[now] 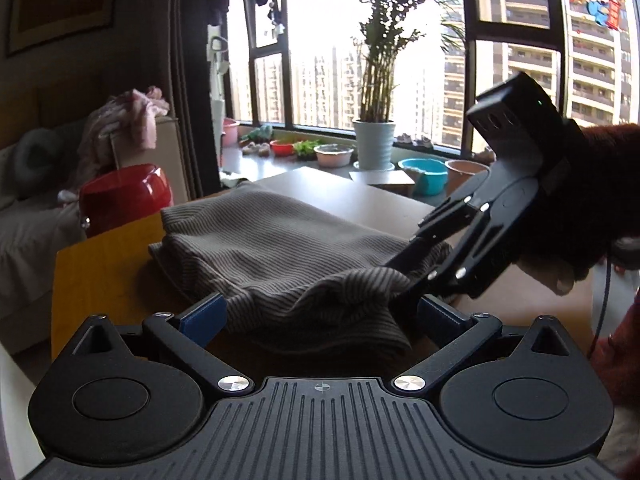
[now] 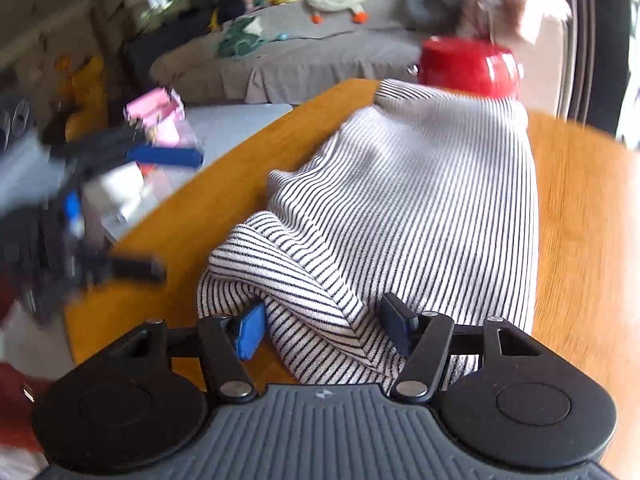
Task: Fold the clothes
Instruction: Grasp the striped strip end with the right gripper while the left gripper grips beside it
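Striped garment (image 2: 420, 200) lying partly folded on the wooden table (image 2: 580, 220), its near end bunched into a raised roll (image 2: 256, 256) close to the table's front edge. Left gripper (image 1: 320, 314) with its blue pads (image 1: 202, 314) spread wide, the near fold of cloth sitting between them but gripped by neither; in the right wrist view the same tool appears blurred at the left, jaws apart, off the cloth. Right gripper (image 2: 324, 328) straddling the garment's near corner, pads only partly closed, the left pad (image 2: 250, 334) apparently clear of the fabric and the right pad (image 2: 394, 320) pressed into or against it; whether the cloth is truly pinched cannot be told. In the left wrist view the right gripper's fingers (image 1: 416, 256) reach down into the raised fold. The step in hand is judged to be securing the near edge for a further fold. To do it well, both tools should take the edge at matching points, catch every layer of the roll, then lift evenly so the stripes stay parallel and the far portion, near the red container (image 2: 468, 66), is not dragged
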`<move>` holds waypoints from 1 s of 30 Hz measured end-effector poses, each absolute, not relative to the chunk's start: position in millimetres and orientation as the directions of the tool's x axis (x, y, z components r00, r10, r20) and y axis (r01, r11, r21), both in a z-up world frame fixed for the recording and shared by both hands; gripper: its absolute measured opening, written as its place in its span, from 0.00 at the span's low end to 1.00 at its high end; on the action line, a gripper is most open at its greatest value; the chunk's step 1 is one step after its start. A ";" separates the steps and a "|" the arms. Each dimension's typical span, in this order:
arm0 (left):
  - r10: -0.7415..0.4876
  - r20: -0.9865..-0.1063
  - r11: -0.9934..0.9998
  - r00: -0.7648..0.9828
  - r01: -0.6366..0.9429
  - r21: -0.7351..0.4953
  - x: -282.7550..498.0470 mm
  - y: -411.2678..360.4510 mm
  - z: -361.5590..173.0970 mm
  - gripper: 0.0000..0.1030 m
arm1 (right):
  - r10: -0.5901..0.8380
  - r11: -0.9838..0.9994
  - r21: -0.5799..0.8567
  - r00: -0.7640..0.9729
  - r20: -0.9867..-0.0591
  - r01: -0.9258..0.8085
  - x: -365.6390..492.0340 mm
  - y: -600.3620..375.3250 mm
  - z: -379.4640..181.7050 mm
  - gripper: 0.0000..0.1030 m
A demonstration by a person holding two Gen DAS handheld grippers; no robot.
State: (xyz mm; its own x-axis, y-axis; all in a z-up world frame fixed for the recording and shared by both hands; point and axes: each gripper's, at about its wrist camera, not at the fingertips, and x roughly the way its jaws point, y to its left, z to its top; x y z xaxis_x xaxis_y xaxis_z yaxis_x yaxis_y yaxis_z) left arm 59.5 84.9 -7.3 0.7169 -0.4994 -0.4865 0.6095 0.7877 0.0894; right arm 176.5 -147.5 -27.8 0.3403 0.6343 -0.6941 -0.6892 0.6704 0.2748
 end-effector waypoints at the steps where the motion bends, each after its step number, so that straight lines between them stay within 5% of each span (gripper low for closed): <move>1: -0.493 -0.496 0.771 0.715 0.623 0.131 59.3 78.5 -11.8 1.00 | 0.645 0.670 0.309 0.325 -0.691 -0.675 180.2 -151.0 -28.1 0.60; 11: -0.451 -0.539 0.630 0.711 0.682 0.372 95.0 23.6 -49.3 1.00 | 0.644 0.676 0.310 0.330 -0.690 -0.669 183.4 -155.2 -21.2 0.60; 17: -0.496 -0.533 0.597 0.686 0.715 0.364 92.8 16.4 -56.9 0.67 | 0.633 0.681 0.284 0.349 -0.691 -0.675 182.5 -155.3 -15.9 0.60; 24: -0.601 -0.528 0.718 0.600 0.695 -0.027 122.9 55.5 -45.0 0.63 | 0.537 0.654 -0.124 0.573 -0.619 -0.747 134.5 -157.4 7.3 0.75; 30: -0.670 -0.494 0.722 0.554 0.642 -0.258 143.7 81.2 -41.9 0.63 | 0.464 0.584 -0.404 0.698 -0.545 -0.704 112.1 -141.8 -16.9 0.76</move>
State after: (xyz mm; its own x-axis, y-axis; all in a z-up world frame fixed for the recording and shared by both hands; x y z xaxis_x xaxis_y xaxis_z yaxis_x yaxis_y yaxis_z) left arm 143.7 81.2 -41.9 0.5545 -0.6698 -0.4939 0.6419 0.7219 -0.2584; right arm 112.1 -141.8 -16.9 0.6982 0.4639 -0.5453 -0.7038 0.5843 -0.4041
